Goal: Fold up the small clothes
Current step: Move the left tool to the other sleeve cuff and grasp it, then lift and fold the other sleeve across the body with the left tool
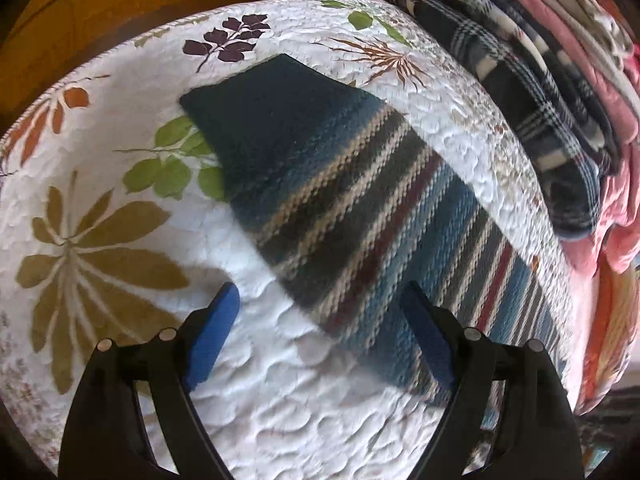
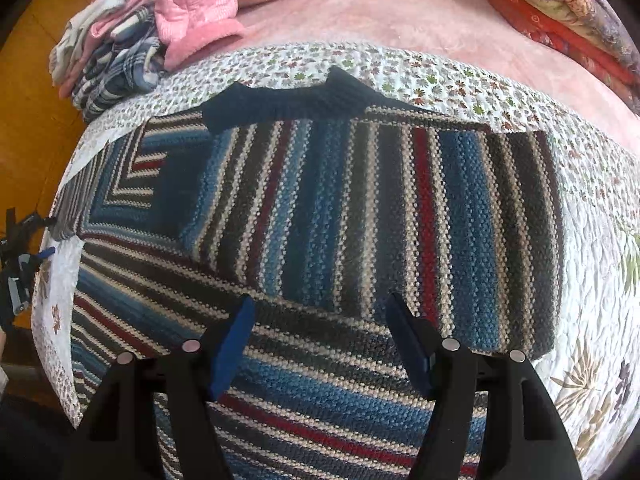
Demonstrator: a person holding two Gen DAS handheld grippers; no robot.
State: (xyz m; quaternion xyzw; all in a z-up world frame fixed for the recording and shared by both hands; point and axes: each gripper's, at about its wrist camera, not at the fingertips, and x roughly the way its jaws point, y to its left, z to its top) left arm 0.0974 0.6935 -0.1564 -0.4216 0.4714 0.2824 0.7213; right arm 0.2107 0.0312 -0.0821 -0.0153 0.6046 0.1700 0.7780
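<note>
Open left tongs (image 1: 320,308), striped sweater (image 1: 360,208), quilt (image 1: 120,168)

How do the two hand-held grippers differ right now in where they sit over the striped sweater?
The left hand-held gripper straddles the striped sweater's edge: one finger is over the floral quilt, the other over knit. The right hand-held gripper has both fingers over the sweater's body. The left faces a dark blue end panel, the right a folded striped layer. Both are open and hold nothing.
</note>
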